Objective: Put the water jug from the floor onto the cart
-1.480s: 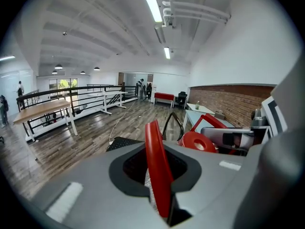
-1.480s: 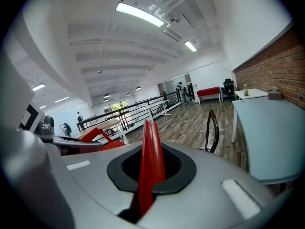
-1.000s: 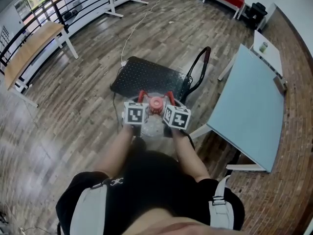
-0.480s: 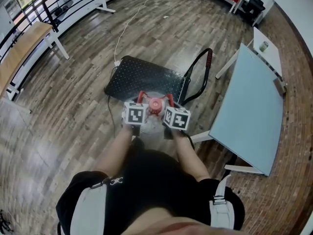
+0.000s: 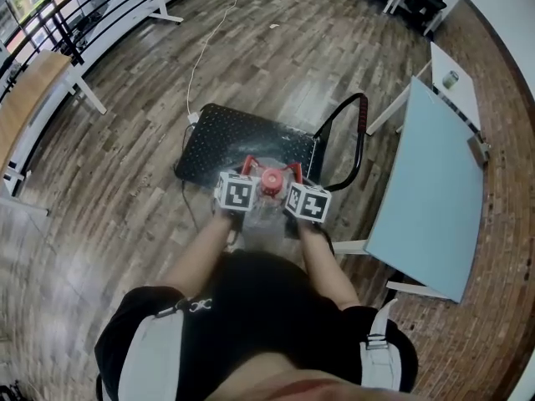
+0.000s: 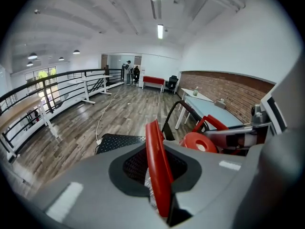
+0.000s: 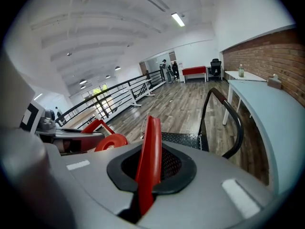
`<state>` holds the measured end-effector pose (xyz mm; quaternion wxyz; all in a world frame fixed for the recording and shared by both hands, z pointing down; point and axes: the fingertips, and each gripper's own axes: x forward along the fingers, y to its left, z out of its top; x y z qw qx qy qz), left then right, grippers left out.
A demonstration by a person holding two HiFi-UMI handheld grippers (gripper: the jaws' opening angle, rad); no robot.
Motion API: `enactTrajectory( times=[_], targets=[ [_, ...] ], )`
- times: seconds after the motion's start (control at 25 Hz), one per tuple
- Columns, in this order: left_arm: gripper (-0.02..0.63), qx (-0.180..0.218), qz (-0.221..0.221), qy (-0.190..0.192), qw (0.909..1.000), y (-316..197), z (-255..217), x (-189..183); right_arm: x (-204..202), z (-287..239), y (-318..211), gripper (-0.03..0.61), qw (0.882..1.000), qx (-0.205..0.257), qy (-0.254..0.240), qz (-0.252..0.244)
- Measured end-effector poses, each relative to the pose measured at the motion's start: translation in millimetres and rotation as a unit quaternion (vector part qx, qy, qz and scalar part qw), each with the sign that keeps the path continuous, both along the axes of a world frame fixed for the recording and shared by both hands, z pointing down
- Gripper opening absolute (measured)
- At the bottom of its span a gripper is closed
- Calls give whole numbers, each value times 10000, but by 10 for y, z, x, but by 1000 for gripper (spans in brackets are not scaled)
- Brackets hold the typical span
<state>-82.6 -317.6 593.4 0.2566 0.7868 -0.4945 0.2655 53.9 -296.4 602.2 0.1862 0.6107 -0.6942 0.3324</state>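
The water jug is clear, with a red cap and a red handle loop on each side. It hangs over the near edge of the black cart platform. My left gripper is shut on the left red handle. On the other side, my right gripper is shut on the right red handle. The cap shows in the left gripper view, and the cap also in the right gripper view. My arms hide the jug's lower body.
The cart's black push handle rises at its right end. A light blue table stands close on the right. A white cable runs across the wooden floor beyond the cart. A railing lines the far left.
Both grippers and the jug have moved forward and a little down, from the floor side of the cart to above the platform's near edge.
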Motion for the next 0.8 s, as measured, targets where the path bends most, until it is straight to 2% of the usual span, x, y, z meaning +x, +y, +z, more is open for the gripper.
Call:
enactTrajectory(
  times=[0.24,0.4,0.56,0.8],
  targets=[
    [40,-119,434,-3,9990,-442,106,-28,3,105,-315,29,9992,-50,-156,361],
    [37,58,604,27,9982,-878,156,-71,-54,136,-684,29,9989,32,-145,453],
    [37,-51,988,-31,9951,-916,200,104,95,217,-604,31,9967,-241,-94,774],
    [37,-31,1045,-40,9945,-1144,325,450,413,346,-800,31,9954,-347,-82,894]
  ],
)
